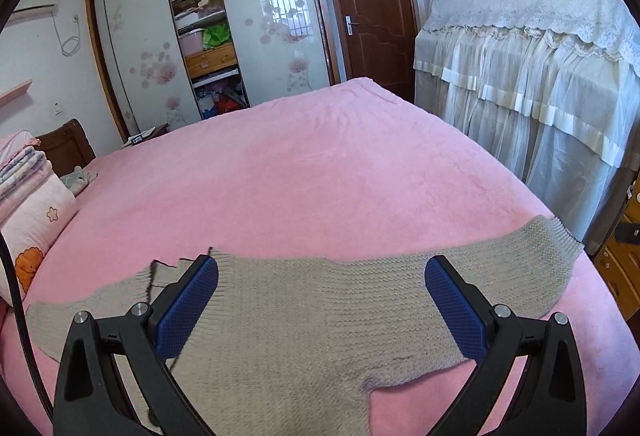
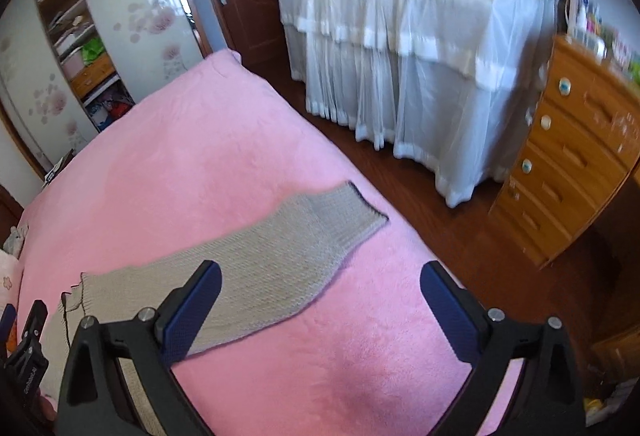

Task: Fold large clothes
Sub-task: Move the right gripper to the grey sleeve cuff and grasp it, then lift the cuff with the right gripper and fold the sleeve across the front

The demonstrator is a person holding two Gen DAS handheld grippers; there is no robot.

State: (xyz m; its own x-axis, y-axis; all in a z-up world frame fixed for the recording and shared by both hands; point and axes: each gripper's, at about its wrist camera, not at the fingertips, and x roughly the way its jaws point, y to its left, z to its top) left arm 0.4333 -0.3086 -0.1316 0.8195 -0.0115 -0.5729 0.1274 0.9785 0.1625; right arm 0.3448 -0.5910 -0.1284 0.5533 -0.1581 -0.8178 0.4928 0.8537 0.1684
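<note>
pink bed [image 1: 320, 164] open beyond sweater [image 1: 304, 308]

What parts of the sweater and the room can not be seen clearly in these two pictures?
- Sweater: its lower part is cut off by the bottom edge and the left hand-held gripper in the left wrist view.
- Its other sleeve: partly behind the gripper frame, same view.
- Items on the dresser: blurred, right wrist view.
- Left hand-held gripper in the right wrist view: cut off at the left edge.
</note>
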